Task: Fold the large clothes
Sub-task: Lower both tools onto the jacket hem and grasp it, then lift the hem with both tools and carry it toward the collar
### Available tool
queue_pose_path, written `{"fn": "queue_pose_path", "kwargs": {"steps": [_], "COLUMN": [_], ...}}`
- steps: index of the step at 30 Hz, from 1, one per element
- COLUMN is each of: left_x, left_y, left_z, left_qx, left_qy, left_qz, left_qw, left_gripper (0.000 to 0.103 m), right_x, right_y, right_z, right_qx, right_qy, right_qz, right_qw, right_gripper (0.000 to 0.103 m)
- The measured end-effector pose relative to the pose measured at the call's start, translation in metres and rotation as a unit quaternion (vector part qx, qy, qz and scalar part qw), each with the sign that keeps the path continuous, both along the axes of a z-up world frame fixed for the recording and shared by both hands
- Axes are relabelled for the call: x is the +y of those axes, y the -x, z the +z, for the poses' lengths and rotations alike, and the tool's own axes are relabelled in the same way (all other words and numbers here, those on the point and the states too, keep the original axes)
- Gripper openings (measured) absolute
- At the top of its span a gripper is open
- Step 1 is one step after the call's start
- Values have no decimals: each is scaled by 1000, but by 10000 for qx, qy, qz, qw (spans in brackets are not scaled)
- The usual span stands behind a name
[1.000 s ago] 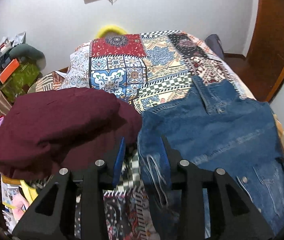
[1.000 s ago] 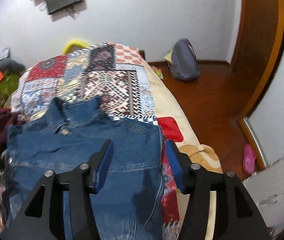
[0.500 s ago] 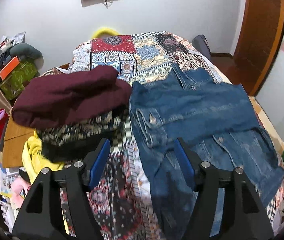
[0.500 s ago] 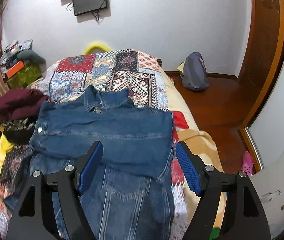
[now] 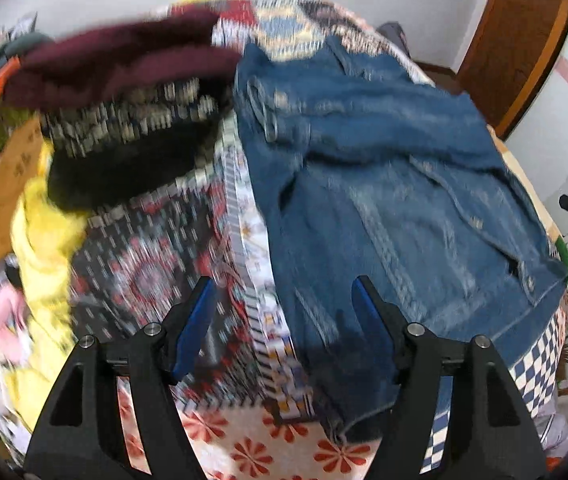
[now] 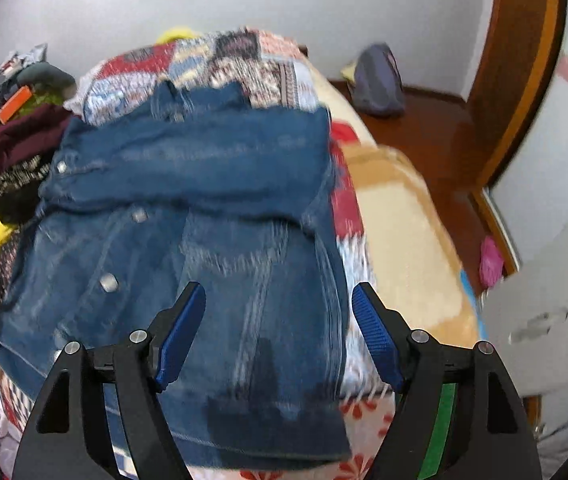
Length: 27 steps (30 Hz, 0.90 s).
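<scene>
A blue denim jacket [image 5: 384, 168] lies on the patterned bedspread [image 5: 156, 272], its upper part folded across the body; it also shows in the right wrist view [image 6: 204, 208]. My left gripper [image 5: 282, 324] is open and empty above the jacket's near left edge. My right gripper [image 6: 278, 332] is open and empty above the jacket's near right hem. Both views are motion-blurred.
A pile of clothes, maroon on top [image 5: 124, 60], then patterned black and yellow [image 5: 44, 232], sits left of the jacket. A beige blanket [image 6: 400, 240] covers the bed's right side. A grey bag [image 6: 376, 80] lies on the wooden floor by the wall.
Both grippers have opened wider and drawn back toward the near end of the bed. The jacket's upper part now lies folded over the body, released.
</scene>
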State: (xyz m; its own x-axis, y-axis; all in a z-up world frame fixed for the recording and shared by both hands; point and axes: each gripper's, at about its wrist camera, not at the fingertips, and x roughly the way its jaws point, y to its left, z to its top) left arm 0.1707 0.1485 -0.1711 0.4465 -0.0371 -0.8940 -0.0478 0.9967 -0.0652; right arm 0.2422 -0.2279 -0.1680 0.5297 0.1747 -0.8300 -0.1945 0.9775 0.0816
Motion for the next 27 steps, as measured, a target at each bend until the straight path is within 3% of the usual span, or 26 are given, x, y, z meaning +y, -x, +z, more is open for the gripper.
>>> {"fn": "queue_pose_path", "kwargs": {"steps": [5, 14, 17, 21, 23, 26, 27], "left_x": [2, -2, -6, -13, -16, -19, -20], "left_y": [14, 26, 28, 33, 33, 32, 32], "left_z": [-29, -53, -54, -46, -41, -36, -33], "left_qx": [373, 545, 503, 375, 264, 163, 111], "left_qy": [520, 1789, 1803, 1856, 1740, 1628, 1632], "left_qz": [208, 495, 520, 335, 188, 74, 68], "left_qw": [9977, 9811, 9809, 9813, 9842, 9865, 9865], "left_gripper": [69, 69, 68, 48, 44, 35, 32], "right_x": [-14, -36, -39, -38, -36, -35, -35], "right_y": [12, 23, 28, 33, 32, 27, 25], "right_z": [-24, -64, -66, -63, -66, -76, -76], "right_qx": [392, 1060, 959, 889, 798, 821, 810], "right_qy": [-121, -572, -726, -971, -943, -935, -896], "right_qz": [-140, -436, -456, -248, -128, -189, -213], "right_qw": [9991, 9918, 9917, 9910, 9923, 9920, 9925], "right_gripper": [73, 73, 73, 69, 69, 60, 53]}}
